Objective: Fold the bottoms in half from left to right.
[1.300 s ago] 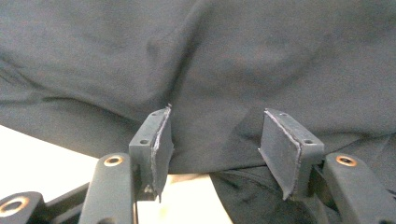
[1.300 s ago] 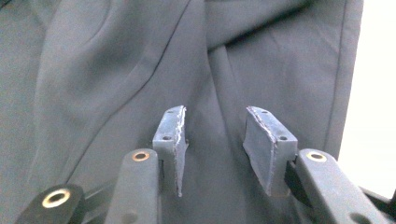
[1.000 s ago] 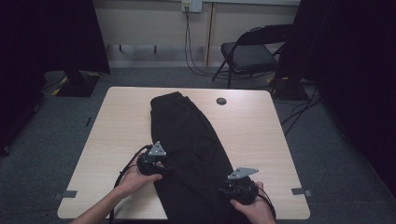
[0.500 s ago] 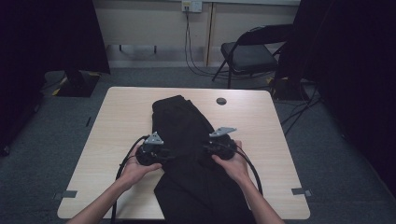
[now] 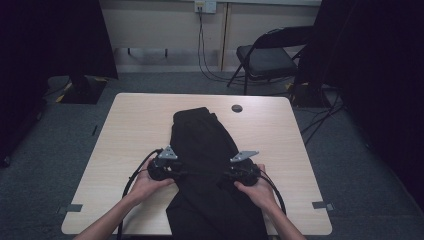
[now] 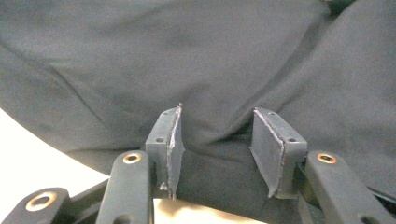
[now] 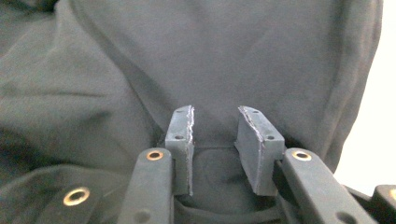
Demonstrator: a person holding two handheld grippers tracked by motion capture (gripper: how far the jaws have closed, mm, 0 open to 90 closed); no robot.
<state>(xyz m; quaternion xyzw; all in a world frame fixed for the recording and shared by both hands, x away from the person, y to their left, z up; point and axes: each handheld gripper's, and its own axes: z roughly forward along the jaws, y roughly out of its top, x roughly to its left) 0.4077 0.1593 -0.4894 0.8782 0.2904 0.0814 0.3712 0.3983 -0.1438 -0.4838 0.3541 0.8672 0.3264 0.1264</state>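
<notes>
A black garment (image 5: 205,140) lies lengthwise down the middle of the light wooden table (image 5: 135,125), and its near end hangs over the front edge. My left gripper (image 5: 182,172) is at the garment's left edge, pointing inward. My right gripper (image 5: 225,176) faces it from the right edge. In the left gripper view the jaws (image 6: 217,140) stand apart over creased black cloth (image 6: 201,60) and have just been opening a little. In the right gripper view the jaws (image 7: 215,140) stand apart with flat cloth (image 7: 224,56) between them, after narrowing a moment ago.
A round black grommet (image 5: 236,108) sits near the table's far edge. A folding chair (image 5: 270,55) stands behind the table, with cables (image 5: 202,45) hanging from a wall outlet. Dark curtains (image 5: 370,75) flank both sides. Bare tabletop lies left and right of the garment.
My right gripper came from the garment's lower right corner up and inward to its right edge, level with the left gripper. The left hand stayed nearly still.
</notes>
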